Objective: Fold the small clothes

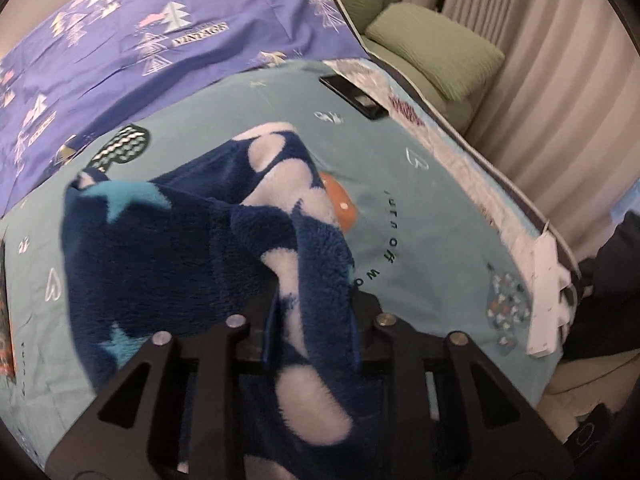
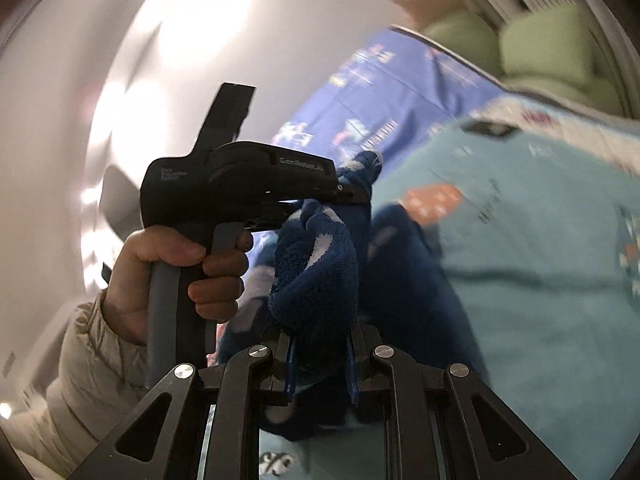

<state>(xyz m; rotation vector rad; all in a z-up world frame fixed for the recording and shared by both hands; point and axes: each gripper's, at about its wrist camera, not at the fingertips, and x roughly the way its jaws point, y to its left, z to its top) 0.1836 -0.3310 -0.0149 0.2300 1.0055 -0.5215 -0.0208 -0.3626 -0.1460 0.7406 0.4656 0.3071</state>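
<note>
The small garment (image 1: 224, 240) — a fluffy navy fleece piece with pale blue stars and white patches — hangs lifted above the bed (image 1: 420, 240), which is covered by a teal sheet printed with small motifs. The left tongs (image 1: 316, 324) have a fold of the fleece between their fingers, and the fabric fills the gap, so they are clamped on it. In the right wrist view the right tongs (image 2: 320, 360) likewise pinch a bunched fold of the same garment (image 2: 320, 276). There the left tongs (image 2: 352, 196) show from the side, gripped by the person's left hand (image 2: 168, 276) in a pale padded sleeve. A dark phone (image 1: 354, 96) lies on the sheet near the far edge, green cushions (image 1: 436, 52) beyond it — and a purple patterned cover (image 1: 140, 48) beside the teal sheet.
</note>
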